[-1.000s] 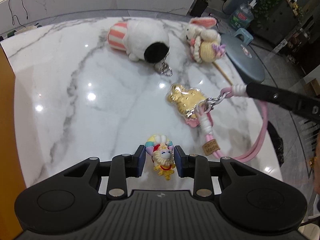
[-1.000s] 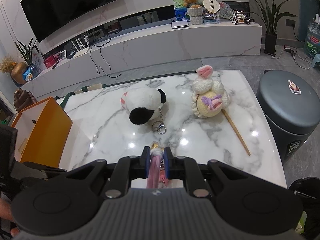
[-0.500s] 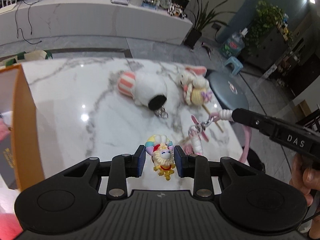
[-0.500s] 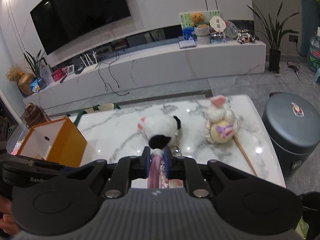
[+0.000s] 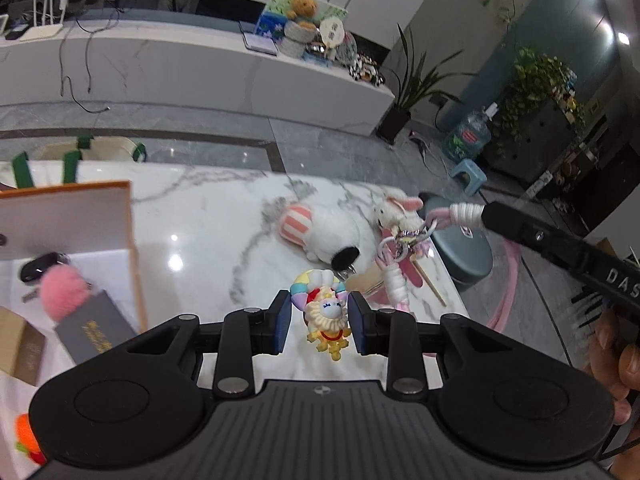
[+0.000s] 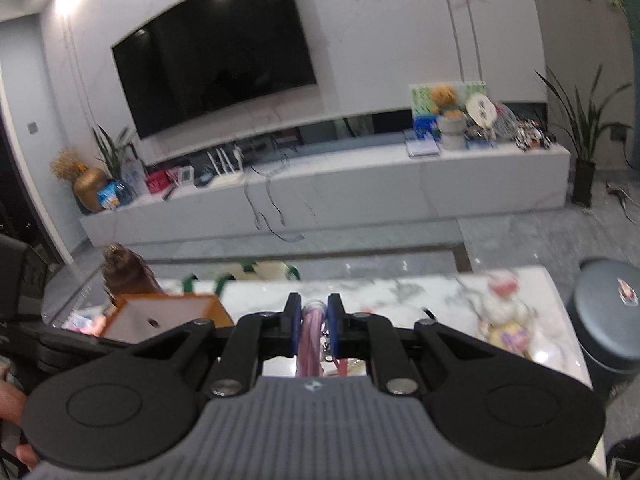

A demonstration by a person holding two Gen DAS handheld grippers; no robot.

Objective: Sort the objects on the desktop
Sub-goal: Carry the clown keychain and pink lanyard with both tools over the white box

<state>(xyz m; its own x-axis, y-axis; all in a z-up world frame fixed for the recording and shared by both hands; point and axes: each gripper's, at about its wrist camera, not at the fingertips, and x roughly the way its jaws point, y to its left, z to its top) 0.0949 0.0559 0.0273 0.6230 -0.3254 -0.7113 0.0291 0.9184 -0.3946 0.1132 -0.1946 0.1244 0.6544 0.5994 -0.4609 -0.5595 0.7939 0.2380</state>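
**Both charms lifted over marble worktop**

White marble worktop [image 5: 208, 216] with grey veins and glossy light spots, set in a living room. Beyond: grey tiled floor, long white TV bench [image 6: 360, 184], wall-mounted TV [image 6: 216, 64], potted plants, water jug, small blue stool. Round grey bin [image 6: 608, 316] just beside the worktop's right edge.

Left hand-held gripper [image 5: 319, 320] clenched on a small rainbow doll charm [image 5: 322, 308], held above the worktop. Right hand-held gripper [image 6: 313, 320] clamped on a pink strap [image 6: 310, 340], its keyring and charm [image 5: 400, 256] dangling above the worktop's right side.

Lying on the worktop: panda plush [image 5: 324, 236], bunny plush [image 5: 394, 212] on a stick. At left, open orange box [image 5: 80, 216] holding a pink pompom [image 5: 64, 292] and a grey card.
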